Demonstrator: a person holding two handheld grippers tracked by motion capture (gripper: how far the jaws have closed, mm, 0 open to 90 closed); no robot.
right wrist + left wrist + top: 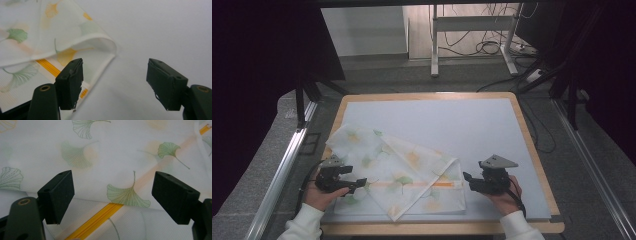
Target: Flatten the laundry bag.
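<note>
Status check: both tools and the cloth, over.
Left tool open at cloth's left edge. Right tool open, empty, beside its right corner. Leaf-print cloth lies folded, untouched. Nothing blocking.

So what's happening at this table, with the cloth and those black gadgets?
A person sits at a table covered by a pale mat, holding a pair of tongs in each hand. Between them lies a thin white cloth cover printed with green and orange leaves, partly folded over itself, with a yellow zipper running across it. The left tongs and the right tongs both stand open at the cloth's two ends, gripping nothing yet.
</note>
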